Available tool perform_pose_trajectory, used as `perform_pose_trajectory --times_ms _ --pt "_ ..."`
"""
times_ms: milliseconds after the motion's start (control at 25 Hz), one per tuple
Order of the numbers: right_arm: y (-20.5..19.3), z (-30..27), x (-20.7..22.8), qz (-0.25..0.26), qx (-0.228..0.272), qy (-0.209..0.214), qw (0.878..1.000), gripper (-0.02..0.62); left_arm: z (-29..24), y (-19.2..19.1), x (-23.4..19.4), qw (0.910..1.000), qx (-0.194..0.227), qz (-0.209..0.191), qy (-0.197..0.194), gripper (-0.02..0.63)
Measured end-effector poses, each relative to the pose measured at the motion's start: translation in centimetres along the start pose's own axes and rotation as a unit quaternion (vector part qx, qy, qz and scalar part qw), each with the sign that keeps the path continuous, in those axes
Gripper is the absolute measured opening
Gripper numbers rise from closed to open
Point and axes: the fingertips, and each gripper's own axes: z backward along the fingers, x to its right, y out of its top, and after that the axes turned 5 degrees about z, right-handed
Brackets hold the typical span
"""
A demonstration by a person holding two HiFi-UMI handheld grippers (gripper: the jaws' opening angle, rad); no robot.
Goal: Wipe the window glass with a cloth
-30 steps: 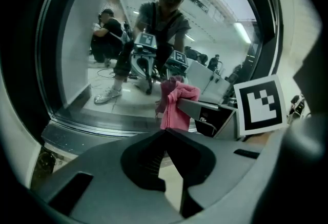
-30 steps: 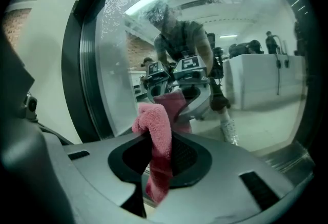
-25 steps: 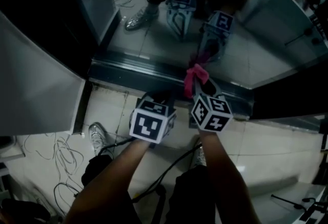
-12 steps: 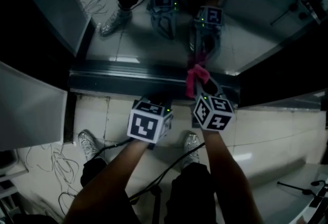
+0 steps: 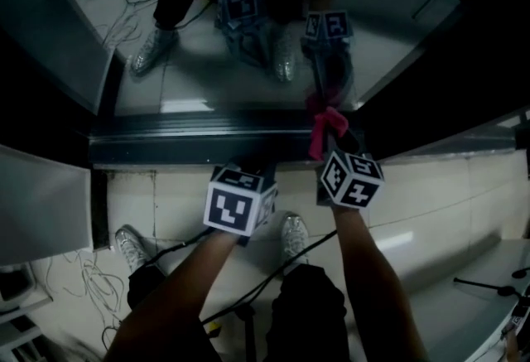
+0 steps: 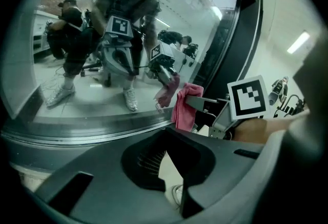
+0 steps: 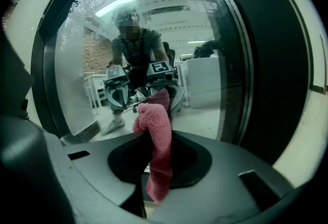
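Note:
The window glass [image 5: 248, 62] fills the top of the head view and mirrors the person and both grippers. A pink cloth [image 5: 325, 127] hangs from my right gripper [image 5: 332, 142], which is shut on it. The cloth's top touches the glass just above the dark lower frame [image 5: 190, 145]. In the right gripper view the cloth [image 7: 156, 136] stands up between the jaws of the right gripper [image 7: 157, 142], in front of the glass [image 7: 154, 38]. My left gripper [image 5: 252, 166] is beside it on the left, jaws shut and empty [image 6: 169, 137]. From there the cloth [image 6: 183, 107] shows at the right.
Pale floor tiles [image 5: 174, 195] lie below the frame, with loose cables [image 5: 74, 286] at the lower left. The person's shoes [image 5: 131, 244] stand on the tiles. A grey panel [image 5: 37, 203] juts in at the left. A dark vertical frame [image 7: 266, 64] borders the glass on the right.
The head view has shifted, so the window's lower frame sits lower in the picture. Both grippers stay side by side and the cloth remains at the glass's lower edge, slightly further right.

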Motion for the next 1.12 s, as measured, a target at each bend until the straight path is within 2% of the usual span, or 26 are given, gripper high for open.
perform_pose_trajectory --times_ms 600,880,1120 --pt "-2.1 0.9 10.8 -0.057 0.007 -0.096 0.994 0.072 -4.1 -0.5 5.2 0.9985 -0.026 -0.039 -0.029 0.000" --pt "-4.5 2.3 15.1 -0.078 -0.022 -0.213 0.974 0.072 -4.6 -0.7 6.5 0.9972 -0.035 -0.053 -0.040 0.000" --pt "-6.4 0.9 16.2 -0.097 -0.041 -0.235 0.966 0.072 -5.1 -1.2 6.1 0.9974 -0.039 -0.042 -0.043 0.000"
